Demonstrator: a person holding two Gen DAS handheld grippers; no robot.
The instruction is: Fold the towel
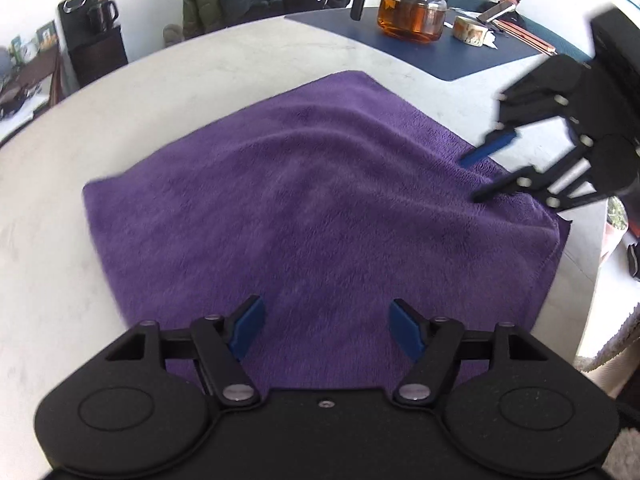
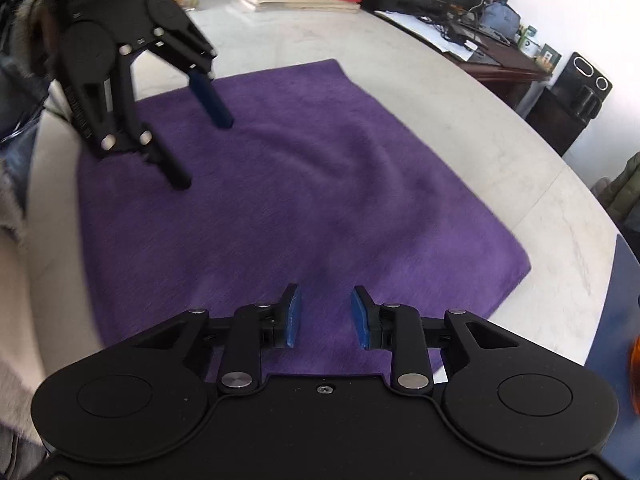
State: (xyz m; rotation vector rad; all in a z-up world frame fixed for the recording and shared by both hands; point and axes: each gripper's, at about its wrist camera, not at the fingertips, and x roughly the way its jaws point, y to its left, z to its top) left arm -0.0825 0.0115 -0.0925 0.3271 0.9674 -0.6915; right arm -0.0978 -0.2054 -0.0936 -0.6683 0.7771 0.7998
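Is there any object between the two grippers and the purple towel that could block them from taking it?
Nothing visible does. The purple towel lies spread on the pale table, with nothing on top. The left gripper and right gripper are directly above it, fingers apart and empty. The teapot stands well beyond it.

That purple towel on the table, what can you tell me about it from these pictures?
The purple towel is a fluffy, fleece-like cloth with a stitched hem, spread out in one layer on the pale table. It lies mostly flat, with soft ripples across the middle. No fold is made yet. Both grippers hover above it with open jaws, the left gripper and the right gripper; neither pinches the cloth.
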